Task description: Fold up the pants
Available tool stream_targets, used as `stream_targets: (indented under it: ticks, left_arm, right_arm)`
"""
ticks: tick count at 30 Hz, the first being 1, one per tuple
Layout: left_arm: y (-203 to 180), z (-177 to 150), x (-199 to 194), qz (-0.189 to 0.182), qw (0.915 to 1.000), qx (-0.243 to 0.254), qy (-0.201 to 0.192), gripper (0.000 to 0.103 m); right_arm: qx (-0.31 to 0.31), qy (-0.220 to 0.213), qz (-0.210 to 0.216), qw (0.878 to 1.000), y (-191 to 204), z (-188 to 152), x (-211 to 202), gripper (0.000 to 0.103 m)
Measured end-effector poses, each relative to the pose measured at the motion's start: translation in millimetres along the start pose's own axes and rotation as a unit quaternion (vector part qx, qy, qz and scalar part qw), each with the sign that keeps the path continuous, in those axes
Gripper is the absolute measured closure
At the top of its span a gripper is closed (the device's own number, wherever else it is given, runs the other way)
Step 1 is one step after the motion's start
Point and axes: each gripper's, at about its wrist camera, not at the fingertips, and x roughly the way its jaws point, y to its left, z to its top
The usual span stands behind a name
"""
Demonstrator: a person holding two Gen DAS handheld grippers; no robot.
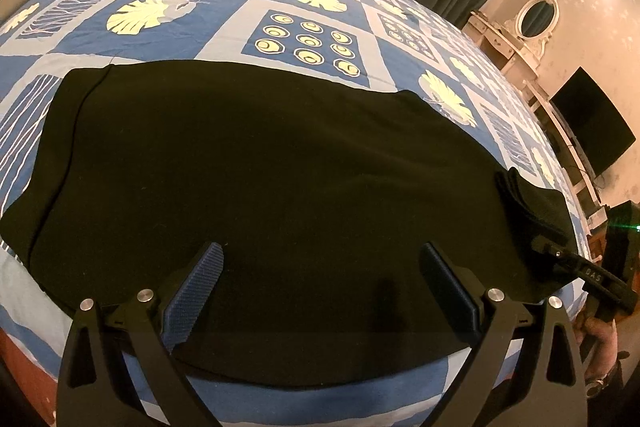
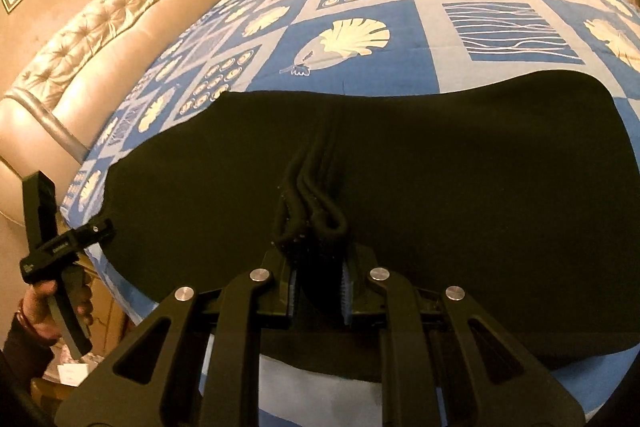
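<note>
Several stacked layers of the black pants [image 2: 400, 167] are sitting bunched between the nearly closed jaws of my right gripper [image 2: 319, 291], low in the middle of the right wrist frame. My left gripper [image 1: 320, 291] is hovering with its jaws wide apart and holding nothing, at the bottom of its own frame. The risk I am seeing: the bundle is thick, so an inner layer could be slipping out if I pull, and the fold would be opening unevenly. The smooth bedspread [image 1: 240, 11] could also be dragging along with the cloth. The pants are lying flat and dark across the near part of the bed, mostly smooth, with ridged pleats only at the pinched edge.
</note>
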Motion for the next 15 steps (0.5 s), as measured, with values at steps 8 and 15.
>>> stream_targets:
  ticks: [8,15]
  left_arm:
    - [0,0,0,-0.002,1.0000,-0.001,0.000,0.006]
    - [-2,1,-1,-0.004,1.0000,-0.001,0.002,0.006]
  right_arm:
    - [-0.035,0.006,-0.031,0.999,12,-3,6,0.086]
    - [-0.075,0.014,-0.053,0.996,30,-8,13,0.065]
